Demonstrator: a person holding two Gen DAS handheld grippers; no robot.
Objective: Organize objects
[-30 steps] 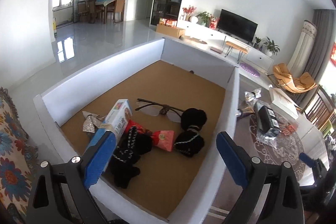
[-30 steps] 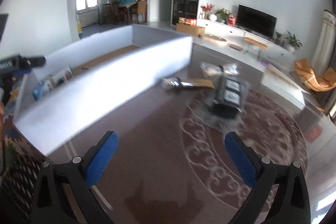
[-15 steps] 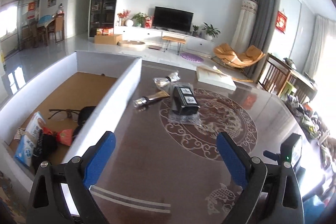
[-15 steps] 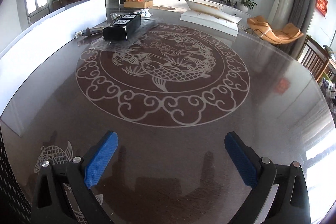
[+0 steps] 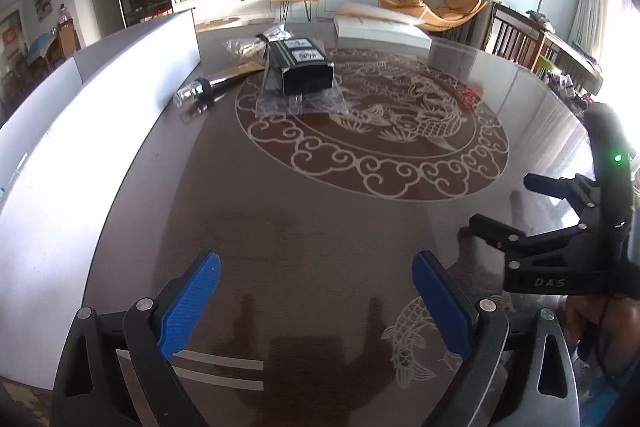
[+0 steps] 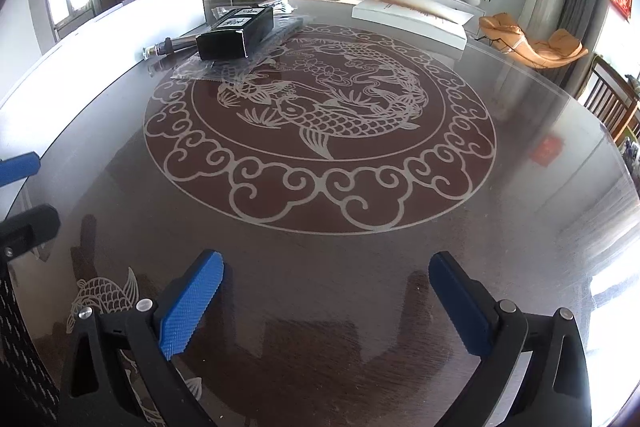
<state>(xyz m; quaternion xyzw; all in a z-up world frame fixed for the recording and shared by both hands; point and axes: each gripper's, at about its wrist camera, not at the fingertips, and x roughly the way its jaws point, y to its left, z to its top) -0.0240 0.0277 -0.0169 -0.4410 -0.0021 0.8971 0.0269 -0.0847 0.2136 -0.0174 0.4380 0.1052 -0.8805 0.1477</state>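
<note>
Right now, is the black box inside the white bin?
No, the black box sits on clear plastic on the table, outside the white bin.

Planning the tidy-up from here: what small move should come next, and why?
Probably ease the left gripper forward toward the black box. Both grippers are open and empty, and the box still lies on the table beside the white bin.

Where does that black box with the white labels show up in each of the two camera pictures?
Left wrist view: black box upper centre, lying on clear plastic packaging.
Right wrist view: black box upper left.
Shared landmark: the fish medallion on the table, the box at its far-left rim.
</note>
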